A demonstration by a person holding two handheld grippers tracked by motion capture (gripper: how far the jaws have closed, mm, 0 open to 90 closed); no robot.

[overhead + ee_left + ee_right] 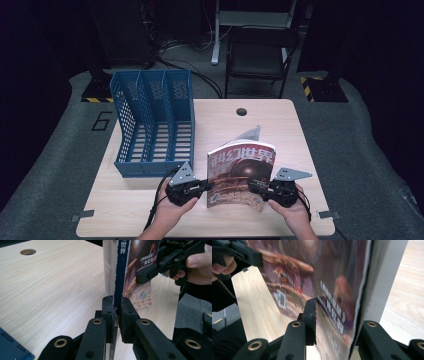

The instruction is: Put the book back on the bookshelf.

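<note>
While I work both tools from afar, the blue file rack [154, 125] sits at the far left of the bench [125, 210], its three upright slots open toward the middle, the likely destination for whatever stands on edge. Just right of it, my left tool [200, 187] reaches in level from the near edge, and its jaws are pinched tight on the spine edge of the magazine [241, 172]; from the left tool's own camera the blue spine [120, 272] rises straight up out of the closed jaws, so I judge this grip is what keeps the magazine upright on its bottom edge. That magazine stands near the middle of the bench, cover facing me, slightly fanned. Farther right, my right tool [256, 189] meets the opposite edge; its jaws stand apart with the cover and pages [337, 297] between them, and one pad [311, 312] lies against the cover while the other sits clear behind the pages, so I read it as steadying rather than clamping, perhaps ready to regrip before the lift toward the rack.
</note>
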